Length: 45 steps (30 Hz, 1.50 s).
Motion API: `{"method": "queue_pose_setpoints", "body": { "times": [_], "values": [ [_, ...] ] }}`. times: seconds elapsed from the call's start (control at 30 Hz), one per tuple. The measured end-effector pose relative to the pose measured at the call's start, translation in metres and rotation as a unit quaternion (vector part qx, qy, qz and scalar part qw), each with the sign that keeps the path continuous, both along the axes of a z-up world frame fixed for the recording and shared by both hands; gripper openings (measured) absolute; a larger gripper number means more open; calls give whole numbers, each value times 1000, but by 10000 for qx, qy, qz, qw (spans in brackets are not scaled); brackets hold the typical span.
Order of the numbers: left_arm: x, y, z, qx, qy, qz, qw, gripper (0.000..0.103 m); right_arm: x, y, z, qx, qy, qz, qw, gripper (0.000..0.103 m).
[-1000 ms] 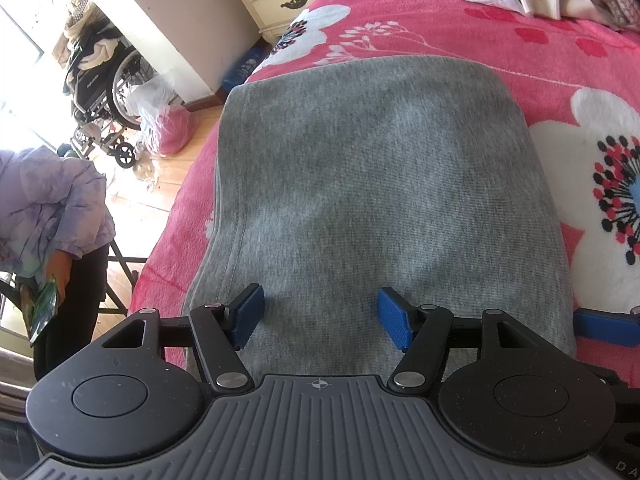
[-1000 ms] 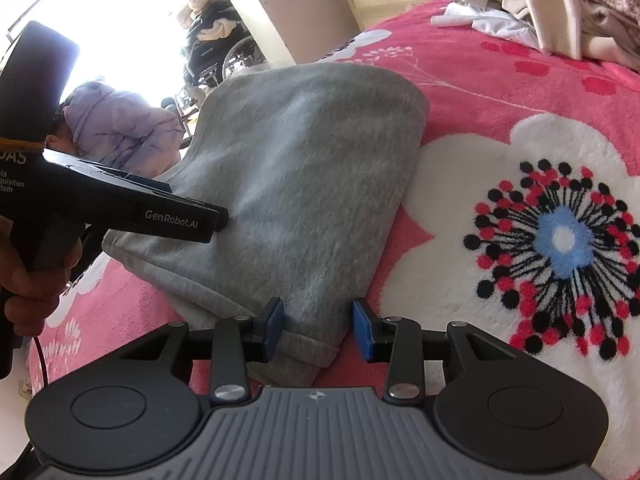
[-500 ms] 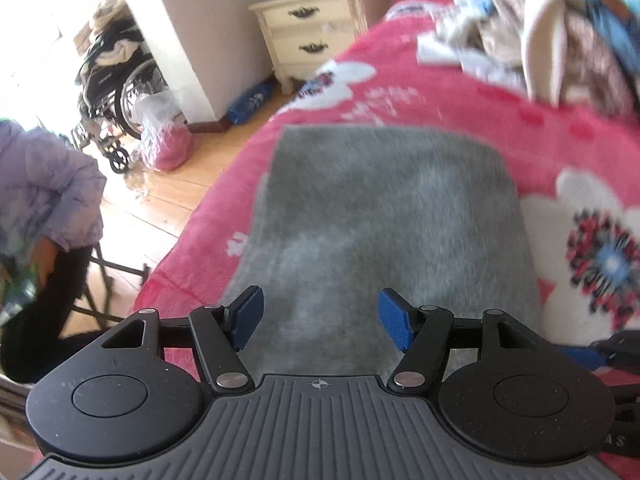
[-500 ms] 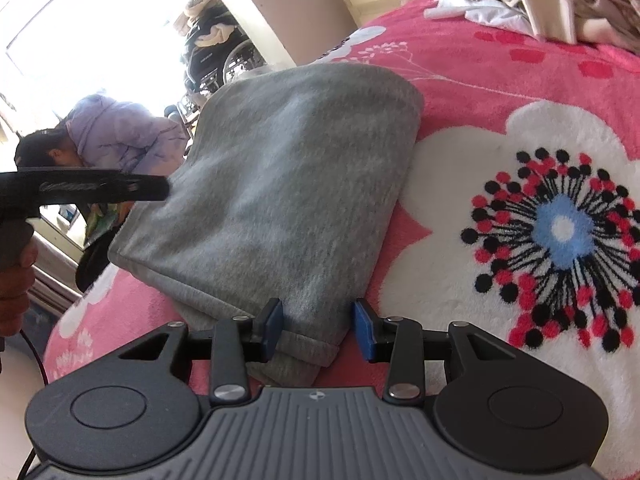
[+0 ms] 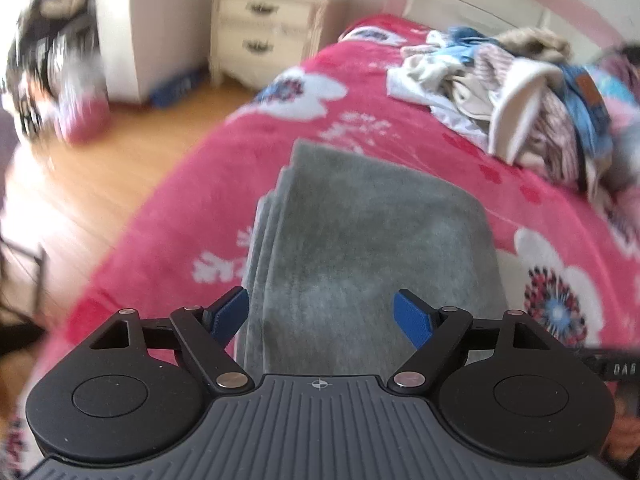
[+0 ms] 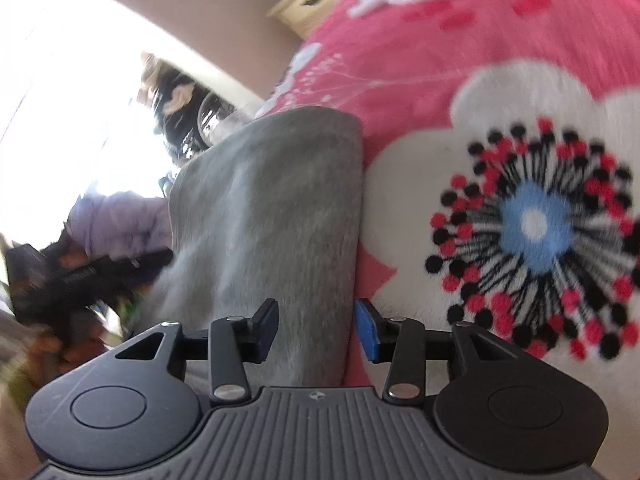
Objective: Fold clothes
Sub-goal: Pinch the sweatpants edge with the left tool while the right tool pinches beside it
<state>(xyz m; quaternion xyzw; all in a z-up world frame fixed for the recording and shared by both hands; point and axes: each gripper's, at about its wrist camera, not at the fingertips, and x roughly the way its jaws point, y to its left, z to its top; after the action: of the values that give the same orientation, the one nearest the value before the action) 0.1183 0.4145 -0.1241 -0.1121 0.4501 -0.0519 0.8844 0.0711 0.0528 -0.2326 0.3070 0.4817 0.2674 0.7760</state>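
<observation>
A grey garment point(image 5: 372, 248), folded into a thick stack of layers, lies flat on the pink floral blanket point(image 5: 168, 240) near the bed's left edge, its stepped layer edges showing along the left side. That compact rectangle suggests this piece is nearly or fully folded.

The left gripper point(image 5: 322, 316) hangs over the near end of the garment with its blue pads spread wide; the jaws have just been opening, and the cloth lies under the gap rather than pinched between the pads. The right gripper point(image 6: 316, 326) sits over the garment's near right edge, where grey cloth meets the pink blanket. Its jaws have also just been opening, and they stand apart with nothing clamped, though the cloth edge passes beneath them.

With both grippers free and poised at the near end, the likely purpose is either one last fold or releasing the finished piece. Further along the bed, to the right, a heap of unfolded clothes point(image 5: 520, 88) waits. A cream nightstand point(image 5: 264, 36) stands beyond the bed on the wooden floor point(image 5: 80, 184).
</observation>
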Motion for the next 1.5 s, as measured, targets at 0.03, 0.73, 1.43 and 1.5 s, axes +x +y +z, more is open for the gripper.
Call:
{"method": "queue_pose_setpoints", "body": {
  "times": [0.03, 0.73, 1.43, 1.5],
  "values": [
    [8, 8, -8, -289, 170, 29, 9994, 81, 2, -1, -4, 116, 109, -59, 9999, 49],
    [48, 78, -68, -2743, 522, -134, 9601, 89, 94, 4, -46, 1728, 824, -316, 9810, 59],
    [26, 63, -74, -2997, 862, -300, 9497, 85, 88, 35, -49, 2119, 1421, 935, 9624, 73],
    [17, 60, -76, -3121, 1012, -414, 9437, 85, 86, 35, -49, 2132, 1452, 1048, 9605, 71]
  ]
}}
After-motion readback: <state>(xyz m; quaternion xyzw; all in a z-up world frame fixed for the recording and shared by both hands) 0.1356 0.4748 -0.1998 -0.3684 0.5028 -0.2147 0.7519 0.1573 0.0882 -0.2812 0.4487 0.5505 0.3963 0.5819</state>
